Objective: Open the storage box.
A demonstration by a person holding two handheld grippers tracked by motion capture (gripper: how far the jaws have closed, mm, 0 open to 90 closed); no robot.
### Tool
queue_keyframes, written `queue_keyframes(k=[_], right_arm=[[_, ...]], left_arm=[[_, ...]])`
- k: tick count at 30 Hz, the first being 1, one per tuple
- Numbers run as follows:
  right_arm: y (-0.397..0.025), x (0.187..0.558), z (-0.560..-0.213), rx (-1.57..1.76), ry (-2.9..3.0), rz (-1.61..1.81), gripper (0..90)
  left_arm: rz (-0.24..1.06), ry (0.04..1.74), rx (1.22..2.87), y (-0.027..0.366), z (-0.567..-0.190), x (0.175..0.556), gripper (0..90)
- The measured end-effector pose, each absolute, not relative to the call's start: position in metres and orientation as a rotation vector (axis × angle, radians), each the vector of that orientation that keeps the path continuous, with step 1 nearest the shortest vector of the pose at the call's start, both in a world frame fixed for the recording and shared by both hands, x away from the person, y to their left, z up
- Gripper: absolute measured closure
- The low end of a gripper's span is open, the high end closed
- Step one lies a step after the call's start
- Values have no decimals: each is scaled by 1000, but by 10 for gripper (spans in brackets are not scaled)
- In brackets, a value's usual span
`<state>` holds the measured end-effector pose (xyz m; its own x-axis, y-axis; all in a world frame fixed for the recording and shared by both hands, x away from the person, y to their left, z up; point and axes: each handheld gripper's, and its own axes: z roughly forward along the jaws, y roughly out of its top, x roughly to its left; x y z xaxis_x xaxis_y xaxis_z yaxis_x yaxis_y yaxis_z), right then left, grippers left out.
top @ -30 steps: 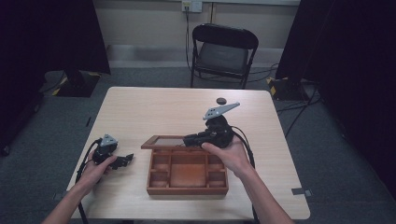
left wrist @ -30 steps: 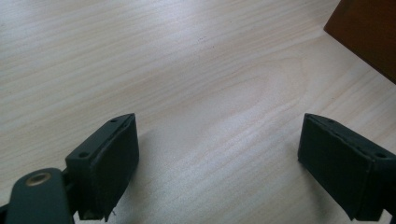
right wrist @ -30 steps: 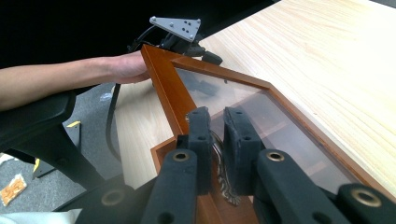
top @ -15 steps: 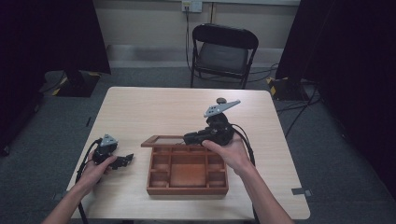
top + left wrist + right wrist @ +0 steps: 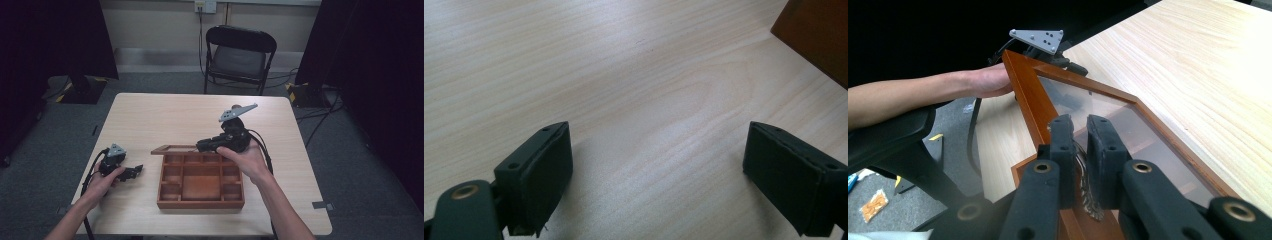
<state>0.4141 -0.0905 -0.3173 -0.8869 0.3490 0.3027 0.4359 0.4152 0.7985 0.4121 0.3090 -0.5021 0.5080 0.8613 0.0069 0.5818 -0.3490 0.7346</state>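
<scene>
A: On the table's [image 5: 150, 115] near half, from the high view, a wooden box [image 5: 201, 181] sits with its glass lid [image 5: 172, 148] raised at the far edge. The right gripper [image 5: 202, 146] reaches that lid; the left gripper [image 5: 136, 171] rests near the left edge.

B: And the left gripper view?

A: Jaws spread wide over bare wood, the box's corner [image 5: 819, 37] at top right.

B: The right gripper view?

A: Jaws pressed together on the lid's frame [image 5: 1030, 102]. It's probably lifting it; next, swing it fully open without slipping.
</scene>
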Motion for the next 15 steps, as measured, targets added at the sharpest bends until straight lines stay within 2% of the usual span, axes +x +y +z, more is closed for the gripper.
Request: queue_keyframes(k=[15], right_arm=[[-91, 420, -313, -710, -2566, -1502, 825]], left_arm=[[523, 1174, 2068, 309, -502, 412, 120]])
